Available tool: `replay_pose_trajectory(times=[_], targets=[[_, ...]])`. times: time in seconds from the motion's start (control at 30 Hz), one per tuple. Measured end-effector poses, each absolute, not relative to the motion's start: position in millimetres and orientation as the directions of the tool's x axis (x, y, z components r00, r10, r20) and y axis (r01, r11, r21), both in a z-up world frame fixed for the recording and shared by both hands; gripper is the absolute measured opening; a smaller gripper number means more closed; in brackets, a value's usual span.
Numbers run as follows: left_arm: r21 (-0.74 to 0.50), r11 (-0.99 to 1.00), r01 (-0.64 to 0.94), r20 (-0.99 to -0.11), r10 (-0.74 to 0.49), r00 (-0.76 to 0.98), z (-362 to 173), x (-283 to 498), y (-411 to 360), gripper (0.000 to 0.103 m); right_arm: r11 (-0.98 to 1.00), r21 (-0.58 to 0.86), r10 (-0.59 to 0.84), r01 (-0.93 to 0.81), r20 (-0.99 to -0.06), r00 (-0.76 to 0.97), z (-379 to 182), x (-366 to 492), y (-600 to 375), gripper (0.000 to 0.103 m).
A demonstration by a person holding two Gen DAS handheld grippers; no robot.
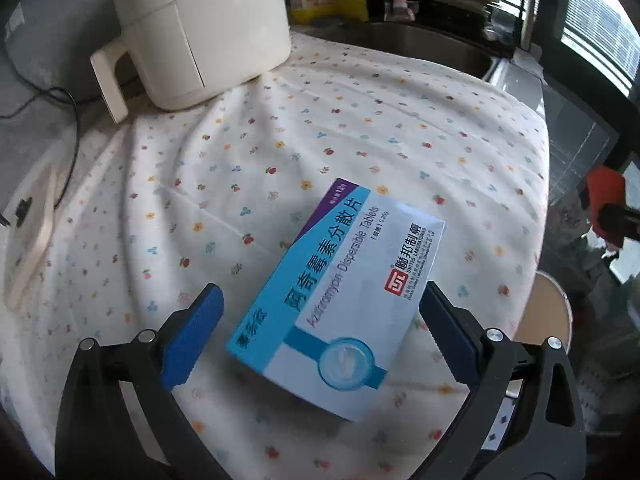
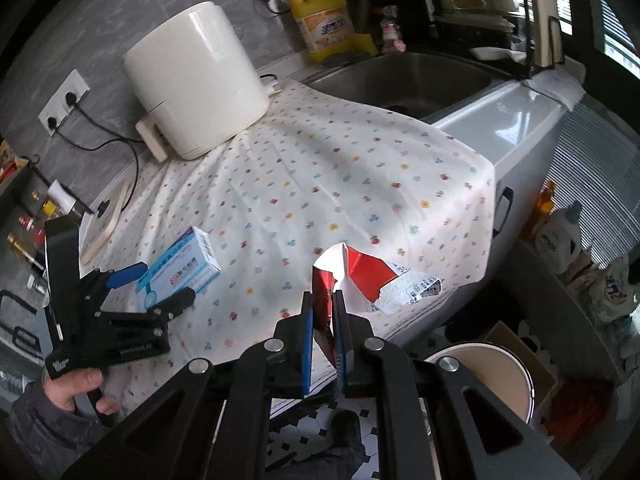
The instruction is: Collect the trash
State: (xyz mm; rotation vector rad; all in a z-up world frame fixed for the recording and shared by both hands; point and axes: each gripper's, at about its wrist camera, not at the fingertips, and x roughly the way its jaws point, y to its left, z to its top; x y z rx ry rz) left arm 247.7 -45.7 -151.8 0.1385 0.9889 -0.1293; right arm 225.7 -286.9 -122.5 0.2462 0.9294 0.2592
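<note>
A blue and white medicine box [image 1: 340, 312] lies on the flowered cloth [image 1: 320, 120]. My left gripper [image 1: 320, 292] stands open wide around the box's near end, and its blue pads [image 1: 196, 336] do not press on it. In the right wrist view the same box [image 2: 188, 260] lies at the left, between the fingers of the left gripper [image 2: 164, 282], which a hand [image 2: 76, 392] holds. My right gripper [image 2: 322, 300] is shut on a flattened red and white carton [image 2: 372, 276], which hangs over the cloth's front edge.
A cream air fryer [image 2: 196, 80] stands at the back of the cloth, and its cord runs to a wall socket [image 2: 64, 102]. A steel sink [image 2: 408, 76] and a yellow detergent bottle [image 2: 324, 20] lie behind. A round white bin [image 2: 484, 376] stands on the floor below the counter's edge.
</note>
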Motion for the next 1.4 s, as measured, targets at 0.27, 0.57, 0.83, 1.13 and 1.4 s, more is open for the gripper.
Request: replay_pose_trajectory(times=[0.27,0.57,0.83,1.13,1.4], targets=[[-0.041,0.993,0.111,-0.827,-0.096,0.554,-147.7,251.5,-37.8,0.065,0.948,0.315,0.284,-0.046,-0.771,0.57,-130.1,207.4,-314.2,0.01],[-0.059,0.992,0.111,-0.78,-0.116,0.615,-122.1,226.2,-73.6,0.065,0.951,0.311,0.26,-0.004,-0.789,0.557,-141.2,174.3,-350.1,0.01],[-0.104,0.981,0.162,-0.752,-0.184,0.633,-105.3,193.8,-122.3,0.065,0.953,0.304,0.25,0.006,-0.796,0.551,-143.8,138.8,-382.0,0.054],[-0.149,0.963,0.225,-0.739,-0.26,0.622,-102.7,154.0,-177.8,0.065,0.957,0.288,0.221,0.027,-0.789,0.574,-138.1,99.3,-425.1,0.079],[-0.179,0.94,0.292,-0.728,-0.326,0.603,-101.3,120.1,-229.4,0.065,0.963,0.267,0.19,0.033,-0.762,0.619,-120.0,62.7,-457.9,0.091]])
